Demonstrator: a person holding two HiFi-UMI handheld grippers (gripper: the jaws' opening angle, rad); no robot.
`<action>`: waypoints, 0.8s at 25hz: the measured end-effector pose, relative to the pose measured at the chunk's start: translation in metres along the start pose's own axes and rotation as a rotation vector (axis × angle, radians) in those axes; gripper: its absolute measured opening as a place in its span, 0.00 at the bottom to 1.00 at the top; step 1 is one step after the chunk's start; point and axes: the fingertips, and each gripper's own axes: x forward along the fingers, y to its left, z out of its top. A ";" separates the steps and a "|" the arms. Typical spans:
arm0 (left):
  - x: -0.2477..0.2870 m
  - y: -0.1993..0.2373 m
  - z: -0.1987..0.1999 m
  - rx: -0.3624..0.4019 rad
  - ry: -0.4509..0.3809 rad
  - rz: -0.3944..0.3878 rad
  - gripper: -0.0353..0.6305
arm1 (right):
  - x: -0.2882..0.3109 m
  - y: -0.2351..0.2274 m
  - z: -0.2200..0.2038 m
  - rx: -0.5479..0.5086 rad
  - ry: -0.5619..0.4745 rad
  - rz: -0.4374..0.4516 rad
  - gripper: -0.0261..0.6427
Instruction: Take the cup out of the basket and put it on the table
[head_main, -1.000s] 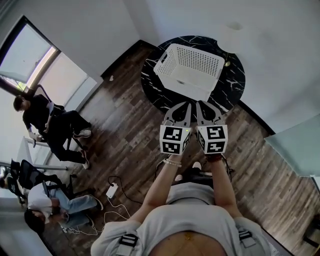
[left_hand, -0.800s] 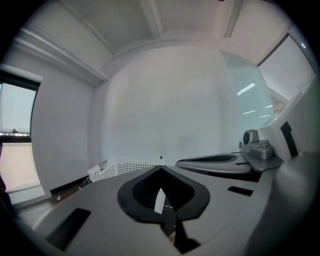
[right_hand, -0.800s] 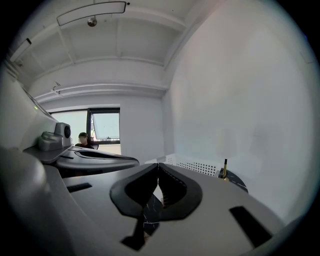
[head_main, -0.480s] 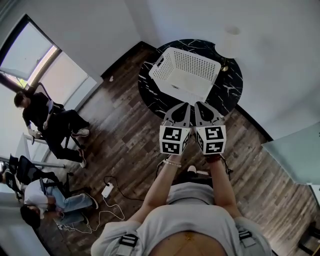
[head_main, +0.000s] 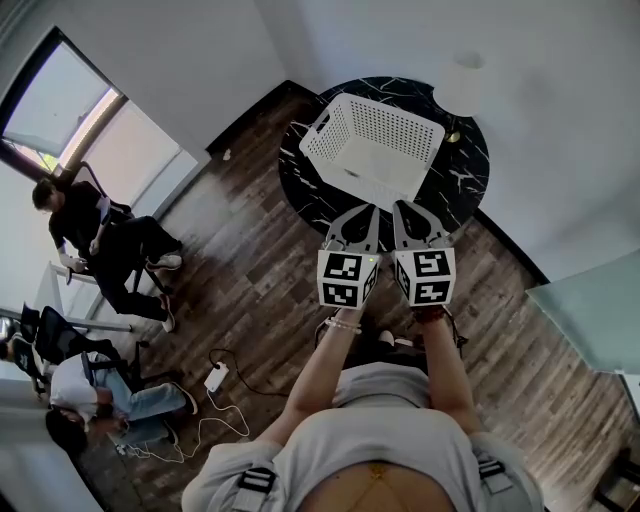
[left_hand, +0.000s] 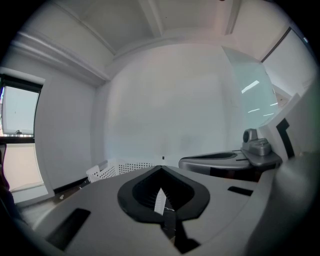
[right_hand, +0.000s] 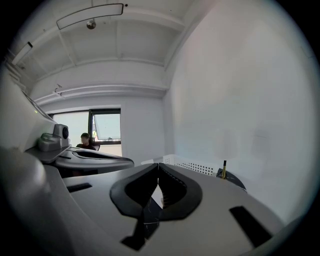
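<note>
Closest to me, the left claw (head_main: 373, 208) and the right claw (head_main: 399, 206) hang side by side, each with its jaws pressed together on nothing, tips abreast. Just ahead of both tips begins the round black table (head_main: 462, 172). On it, straight ahead of the 2 claws, stands the white basket (head_main: 385, 182), its long axis crosswise to the way they point and its near long wall facing them. Neither claw is clearly the nearer. I cannot make out the cup in any of the 3 views; by the task I judge it lies inside the basket, ahead of the tips. Farther off, ahead and right of the right claw, a small gold object (head_main: 455, 128) stands beside the basket.
</note>
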 end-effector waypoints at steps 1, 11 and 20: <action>0.001 0.002 -0.001 -0.002 0.001 0.000 0.06 | 0.002 0.000 0.000 0.000 0.001 -0.002 0.05; 0.029 0.030 0.007 -0.004 0.001 -0.029 0.06 | 0.038 -0.011 0.007 0.011 0.001 -0.032 0.05; 0.063 0.055 0.014 0.001 -0.002 -0.079 0.06 | 0.075 -0.021 0.014 0.012 0.002 -0.079 0.05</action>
